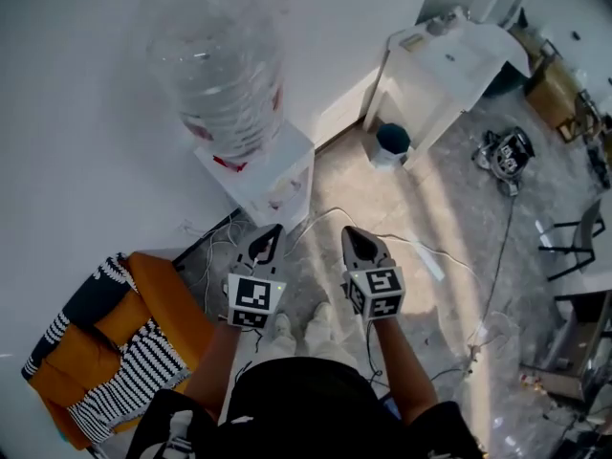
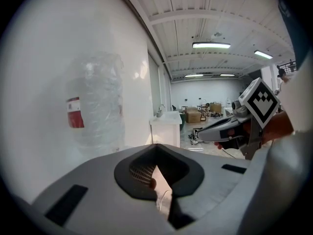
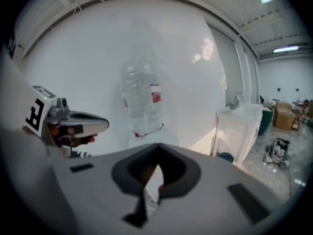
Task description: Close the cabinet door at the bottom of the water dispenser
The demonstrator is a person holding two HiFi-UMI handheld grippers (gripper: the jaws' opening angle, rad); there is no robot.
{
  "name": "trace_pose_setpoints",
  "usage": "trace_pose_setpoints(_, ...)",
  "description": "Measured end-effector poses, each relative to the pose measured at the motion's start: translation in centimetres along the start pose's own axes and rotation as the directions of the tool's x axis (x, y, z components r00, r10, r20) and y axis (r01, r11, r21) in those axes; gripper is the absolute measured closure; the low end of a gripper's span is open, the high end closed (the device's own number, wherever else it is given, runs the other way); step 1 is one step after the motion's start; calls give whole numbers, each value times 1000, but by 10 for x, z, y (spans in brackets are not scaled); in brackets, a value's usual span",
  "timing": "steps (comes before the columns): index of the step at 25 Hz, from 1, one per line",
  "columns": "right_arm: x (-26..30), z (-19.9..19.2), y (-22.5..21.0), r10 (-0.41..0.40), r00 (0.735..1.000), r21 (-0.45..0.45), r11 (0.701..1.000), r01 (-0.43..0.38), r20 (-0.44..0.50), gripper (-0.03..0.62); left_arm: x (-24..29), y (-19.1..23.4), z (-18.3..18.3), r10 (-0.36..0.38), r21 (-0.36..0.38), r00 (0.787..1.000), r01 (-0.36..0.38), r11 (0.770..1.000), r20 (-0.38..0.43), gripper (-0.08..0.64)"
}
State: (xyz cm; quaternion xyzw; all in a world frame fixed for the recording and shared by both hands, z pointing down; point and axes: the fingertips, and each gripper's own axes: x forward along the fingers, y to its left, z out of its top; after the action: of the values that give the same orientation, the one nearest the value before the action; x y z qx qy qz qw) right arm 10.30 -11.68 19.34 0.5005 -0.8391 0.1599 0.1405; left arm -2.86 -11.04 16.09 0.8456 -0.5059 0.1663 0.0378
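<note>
Holds the left gripper (image 1: 269, 233) closed, jaw tips together and nothing between them; holds the right gripper (image 1: 352, 233) the same way, closed and empty. Carries the pair side by side over the shoes (image 1: 298, 328), near each other but apart, both aimed forward and a little down, touching nothing. Faces the water dispenser (image 1: 273, 175), which stands just ahead against the white wall (image 1: 76, 113) with a large clear bottle (image 1: 222, 75) on top. Cannot find the cabinet door at the bottom of the dispenser in any view: hidden under the dispenser's own top from the head, and below the edge of both gripper views, which take in only the bottle and the room behind. Cannot tell, therefore, whether it hangs open or sits shut. Reads as a moment away from the door, with no push under way. If open, calls for bringing one gripper low to the door's free edge and pressing with closed jaws until flush with the body; needs no grasp. Should mind the cables (image 1: 323, 214) trailing over the floor beside the base.
</note>
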Motion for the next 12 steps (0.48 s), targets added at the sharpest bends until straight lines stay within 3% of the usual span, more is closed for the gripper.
trace_pose_setpoints(12, -50, 81, 7, -22, 984, -95, 995, 40, 179, 558, -45, 24, 73, 69, -2, 985, -70, 998, 160, 551)
